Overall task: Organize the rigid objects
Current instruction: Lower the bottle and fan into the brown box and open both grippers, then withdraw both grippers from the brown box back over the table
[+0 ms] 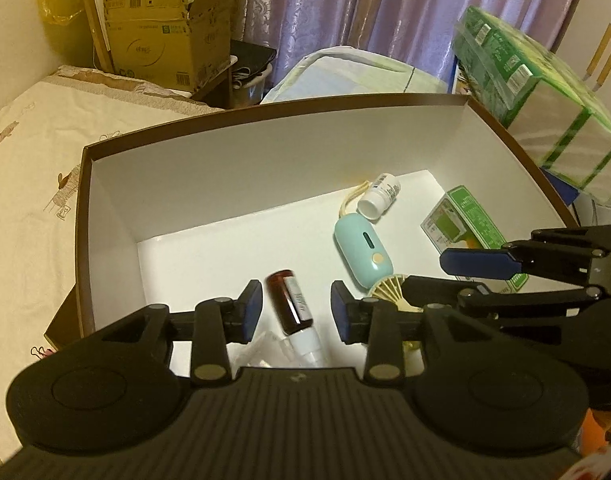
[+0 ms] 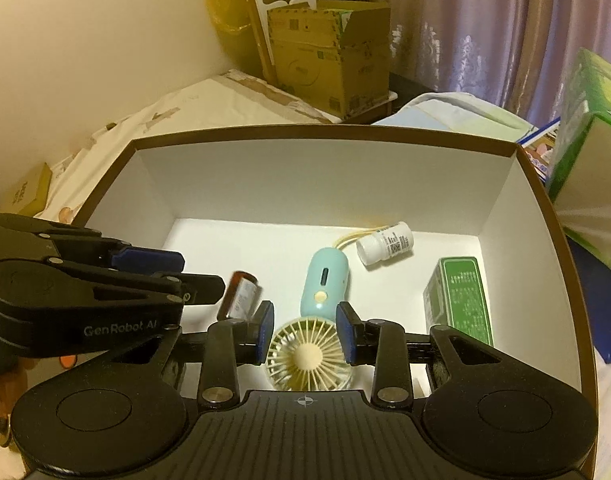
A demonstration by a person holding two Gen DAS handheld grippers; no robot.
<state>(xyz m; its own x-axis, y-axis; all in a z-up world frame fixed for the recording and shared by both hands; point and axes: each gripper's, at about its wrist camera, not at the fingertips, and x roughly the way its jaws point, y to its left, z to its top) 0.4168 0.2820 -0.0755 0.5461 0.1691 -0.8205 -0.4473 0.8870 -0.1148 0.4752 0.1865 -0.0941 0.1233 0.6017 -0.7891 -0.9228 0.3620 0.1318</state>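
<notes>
A brown-rimmed white box (image 1: 265, 110) (image 2: 325, 132) holds the objects. My left gripper (image 1: 295, 300) (image 2: 203, 276) is open above an amber spray bottle (image 1: 289, 300) (image 2: 241, 294), which lies between the pads with a gap on each side. My right gripper (image 2: 305, 328) (image 1: 429, 276) is shut on the cream head of a mint handheld fan (image 2: 305, 354) (image 1: 363, 252), whose handle points away over the box floor. A white pill bottle (image 1: 379, 196) (image 2: 385, 242) lies on its side further back. A small green carton (image 1: 465, 224) (image 2: 461, 300) stands by the right wall.
The box rests on a patterned bed sheet (image 1: 25, 180). A cardboard box (image 1: 165, 40) stands behind it at the left, in front of curtains. A green wrapped tissue pack (image 1: 537, 92) leans close to the box's right rim. The left half of the box floor is bare.
</notes>
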